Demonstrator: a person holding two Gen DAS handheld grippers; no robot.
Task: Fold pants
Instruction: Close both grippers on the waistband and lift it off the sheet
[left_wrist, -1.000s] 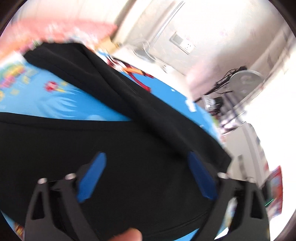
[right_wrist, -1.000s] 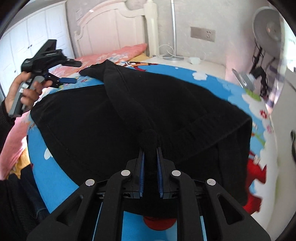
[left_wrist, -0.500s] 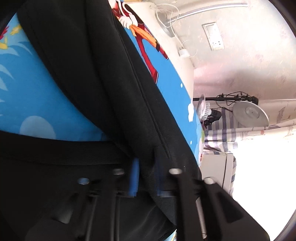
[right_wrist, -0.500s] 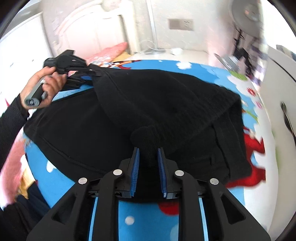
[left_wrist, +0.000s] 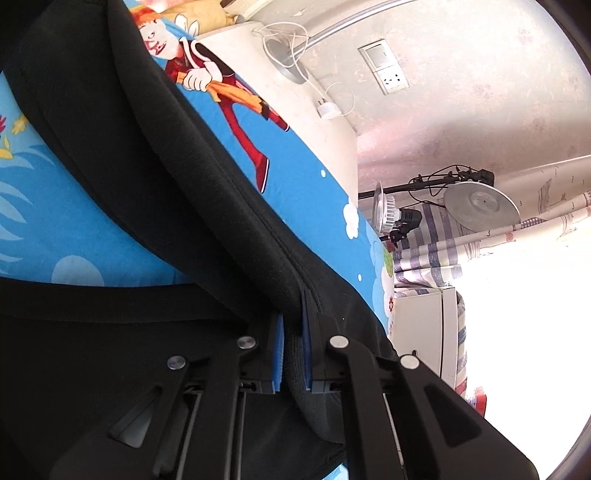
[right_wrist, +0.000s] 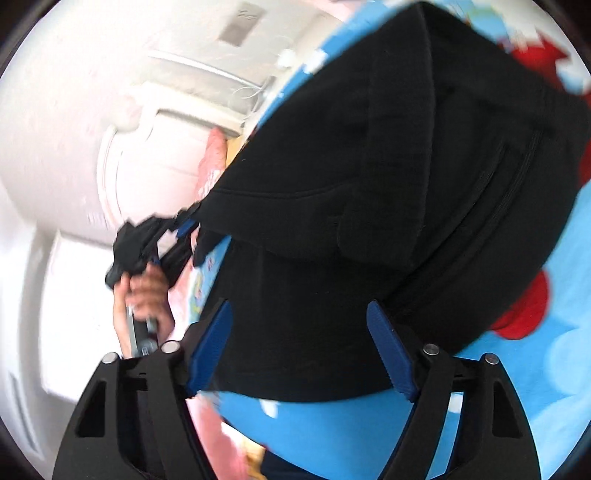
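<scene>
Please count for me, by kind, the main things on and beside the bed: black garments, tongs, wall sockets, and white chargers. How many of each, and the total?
Black pants: 1
Tongs: 2 (left tongs, shut on the pants; right tongs, open)
Wall socket: 1
White charger: 1
Total: 5

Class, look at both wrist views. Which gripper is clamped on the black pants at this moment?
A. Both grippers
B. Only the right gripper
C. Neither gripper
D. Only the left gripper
D: the left gripper pinches a fold of the black pants between its blue pads, while the right gripper stands open with nothing pinched.
</scene>
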